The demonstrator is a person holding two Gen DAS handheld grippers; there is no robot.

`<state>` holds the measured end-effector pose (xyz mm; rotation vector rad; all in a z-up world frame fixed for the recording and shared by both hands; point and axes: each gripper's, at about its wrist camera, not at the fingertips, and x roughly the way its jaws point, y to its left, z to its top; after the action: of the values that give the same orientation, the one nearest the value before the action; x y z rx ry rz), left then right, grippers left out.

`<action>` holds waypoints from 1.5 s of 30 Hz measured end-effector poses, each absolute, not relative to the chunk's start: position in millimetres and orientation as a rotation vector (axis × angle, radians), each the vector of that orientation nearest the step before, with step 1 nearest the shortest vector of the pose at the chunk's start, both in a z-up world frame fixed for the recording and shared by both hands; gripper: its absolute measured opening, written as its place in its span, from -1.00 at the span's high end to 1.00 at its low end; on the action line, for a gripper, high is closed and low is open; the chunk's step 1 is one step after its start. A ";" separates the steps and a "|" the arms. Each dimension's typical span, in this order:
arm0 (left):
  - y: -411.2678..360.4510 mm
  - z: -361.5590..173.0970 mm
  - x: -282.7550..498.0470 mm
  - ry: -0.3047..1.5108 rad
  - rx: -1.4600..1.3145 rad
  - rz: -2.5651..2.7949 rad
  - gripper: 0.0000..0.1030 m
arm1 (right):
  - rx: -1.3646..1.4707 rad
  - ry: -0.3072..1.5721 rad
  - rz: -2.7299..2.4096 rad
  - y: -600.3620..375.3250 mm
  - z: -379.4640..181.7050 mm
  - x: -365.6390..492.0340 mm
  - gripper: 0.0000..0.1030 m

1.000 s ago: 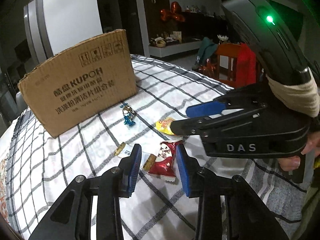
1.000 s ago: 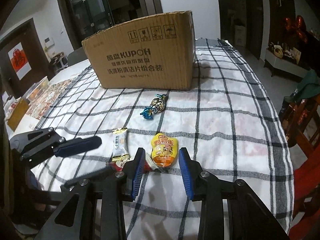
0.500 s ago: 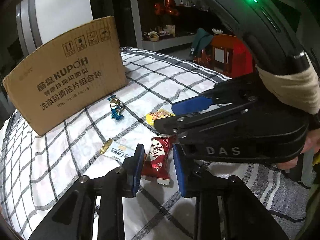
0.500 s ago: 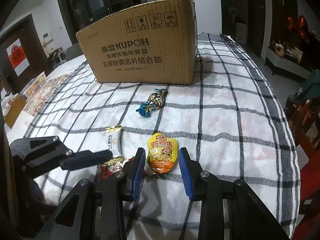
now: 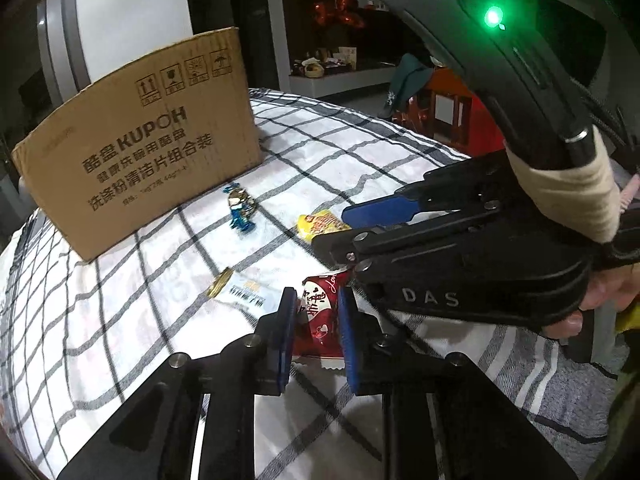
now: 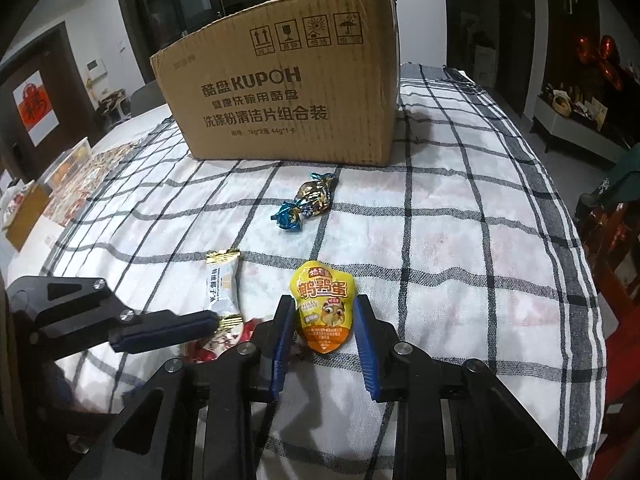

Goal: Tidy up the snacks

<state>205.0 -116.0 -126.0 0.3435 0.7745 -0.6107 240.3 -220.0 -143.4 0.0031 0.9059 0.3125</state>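
Through the left wrist camera I see my left gripper (image 5: 318, 312) low over the checked cloth on the bench (image 5: 120, 320), its blue fingers (image 5: 285, 332) narrow and straddling a red snack packet (image 5: 320, 312) that lies flat; the pads sit right at the packet's edges, but I cannot tell whether they actually pinch it. Just beside it on the left lies a white packet with a gold end (image 5: 244, 292). Farther off are a blue foil candy (image 5: 240, 212) and, behind it, the cardboard box (image 5: 140, 140). The right gripper (image 5: 340, 226) crosses in from the right, over a yellow packet (image 5: 322, 224).

Through the right wrist camera my right gripper (image 6: 325, 320) has its fingers (image 6: 365, 344) set wider, either side of the yellow packet (image 6: 326, 308), with a gap showing on both sides. The white packet (image 6: 224, 288) lies to its left, the foil candy (image 6: 308, 204) beyond, near the box (image 6: 284, 92). The left gripper's finger (image 6: 164, 330) reaches in from the left over the red packet (image 6: 216, 344).
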 end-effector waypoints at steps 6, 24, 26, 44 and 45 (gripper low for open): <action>-99.2 -120.7 203.5 0.779 0.300 -0.557 0.60 | -0.006 0.893 0.310 -218.6 -141.9 237.7 0.42; -83.1 -88.2 202.8 0.730 0.179 -0.506 0.64 | 0.026 0.826 0.313 -216.2 -107.2 217.4 0.42; -80.9 -82.3 201.0 0.718 0.167 -0.502 0.68 | 0.030 0.812 0.315 -215.1 -100.5 215.3 0.42; -61.8 -89.6 192.7 0.764 0.147 -0.526 0.59 | 0.036 0.817 0.323 -197.9 -98.2 195.5 0.42; -60.5 -91.4 191.9 0.769 0.142 -0.529 0.52 | 0.037 0.822 0.326 -196.8 -100.0 194.9 0.42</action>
<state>191.9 -60.5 -91.4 0.1424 0.7691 -0.5287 194.9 -196.8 -100.0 0.0374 0.8221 0.3262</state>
